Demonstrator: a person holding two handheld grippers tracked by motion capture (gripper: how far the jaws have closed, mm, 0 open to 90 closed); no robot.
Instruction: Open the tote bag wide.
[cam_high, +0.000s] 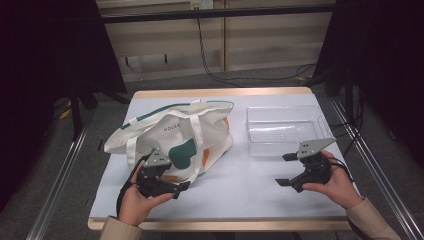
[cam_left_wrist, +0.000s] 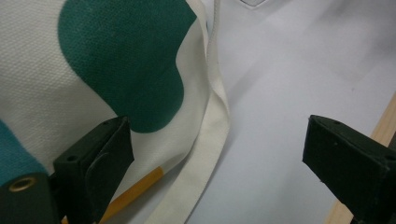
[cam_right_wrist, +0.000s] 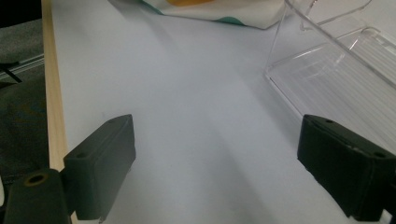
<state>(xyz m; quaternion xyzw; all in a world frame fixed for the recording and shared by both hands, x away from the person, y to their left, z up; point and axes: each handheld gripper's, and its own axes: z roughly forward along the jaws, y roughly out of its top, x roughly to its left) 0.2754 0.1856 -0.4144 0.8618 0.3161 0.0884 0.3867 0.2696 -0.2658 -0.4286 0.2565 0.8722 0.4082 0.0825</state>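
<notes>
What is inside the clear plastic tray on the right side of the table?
The clear rectangular plastic tray holds nothing: its ribbed bottom and the pale blue table cover show through it. The cream canvas tote bag with green patches lies beside it; what that bag contains is covered by the cloth.

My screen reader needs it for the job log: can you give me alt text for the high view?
A cream tote bag with green patches lies on the left of a pale table, an empty clear tray on the right. The left gripper sits open at the bag's near edge; the right gripper is open beside the tray.
</notes>
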